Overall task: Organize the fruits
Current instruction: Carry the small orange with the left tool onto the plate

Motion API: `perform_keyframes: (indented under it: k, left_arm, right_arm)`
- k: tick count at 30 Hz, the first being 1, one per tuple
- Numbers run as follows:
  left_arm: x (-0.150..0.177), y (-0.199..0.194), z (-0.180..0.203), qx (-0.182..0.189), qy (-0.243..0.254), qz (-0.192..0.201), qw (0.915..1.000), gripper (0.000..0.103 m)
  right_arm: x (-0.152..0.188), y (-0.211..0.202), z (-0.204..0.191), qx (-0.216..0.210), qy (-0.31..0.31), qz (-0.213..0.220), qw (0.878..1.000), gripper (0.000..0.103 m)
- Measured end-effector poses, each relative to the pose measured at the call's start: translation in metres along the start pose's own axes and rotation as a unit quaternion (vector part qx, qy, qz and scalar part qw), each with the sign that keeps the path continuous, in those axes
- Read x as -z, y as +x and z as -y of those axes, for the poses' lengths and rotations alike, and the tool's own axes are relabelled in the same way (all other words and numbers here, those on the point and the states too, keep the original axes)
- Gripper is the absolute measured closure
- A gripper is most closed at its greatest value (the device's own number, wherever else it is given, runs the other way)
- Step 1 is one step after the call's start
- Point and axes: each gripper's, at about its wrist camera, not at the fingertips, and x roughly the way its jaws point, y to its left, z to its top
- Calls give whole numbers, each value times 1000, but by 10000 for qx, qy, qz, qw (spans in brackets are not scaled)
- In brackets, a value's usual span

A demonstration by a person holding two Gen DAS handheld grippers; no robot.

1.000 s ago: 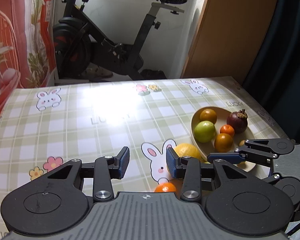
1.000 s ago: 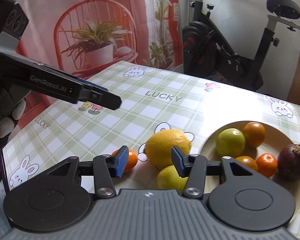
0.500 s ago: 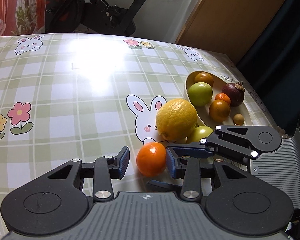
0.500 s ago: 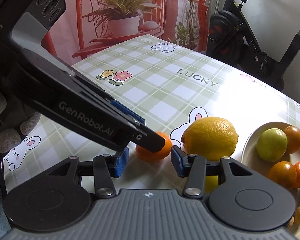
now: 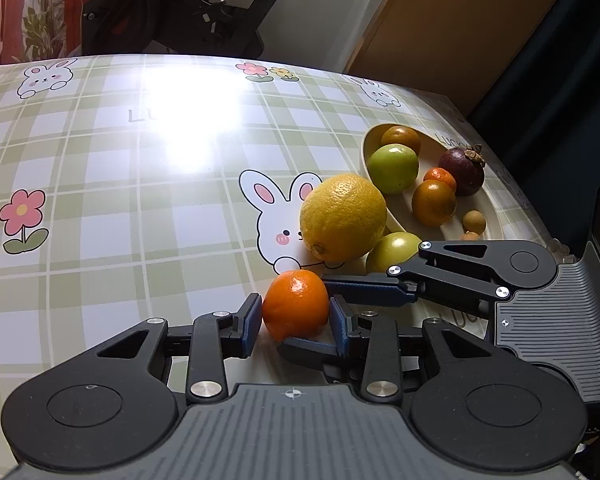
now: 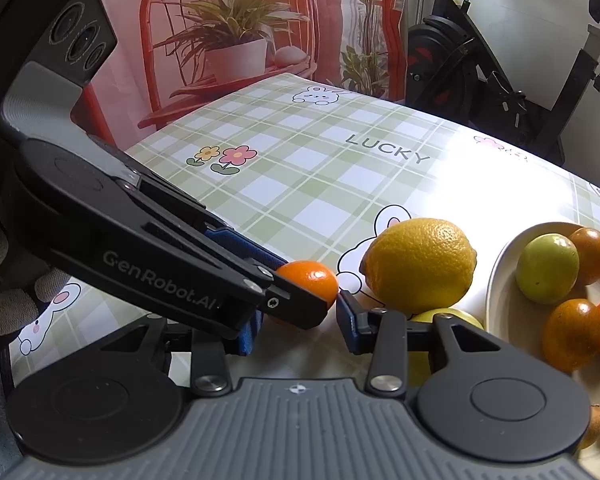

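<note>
A small orange mandarin [image 5: 296, 304] sits on the counter between the left gripper's [image 5: 295, 322] blue pads. Just beyond lie a large yellow lemon [image 5: 343, 217] and a green fruit [image 5: 392, 251], beside a bowl [image 5: 488, 216] of mixed fruit.

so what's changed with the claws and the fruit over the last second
The left claw dropped and moved forward to bracket the small orange; its pads sit at both sides, grip not clearly closed. The right claw has also come in beside that orange, open. The lemon, the green fruit behind it and the plate of fruit stayed put.
</note>
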Motion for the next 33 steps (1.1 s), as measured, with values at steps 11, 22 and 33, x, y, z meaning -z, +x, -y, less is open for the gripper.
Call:
perform_keyframes:
  k: [11,22,33]
  left_arm:
    - [-4,-19,33,-234,454,275,9983,64]
    - [-33,-27,75,-330,864,511,9944,64]
    - [-77,-2,129,-425,1242,614,9894,64]
  right_arm:
    - [7,-33,0,88,52,572,9983,60]
    - [6,-74,29,283,476,1288,9901,60]
    - [2,-99,87,556,792,1674,9811,60]
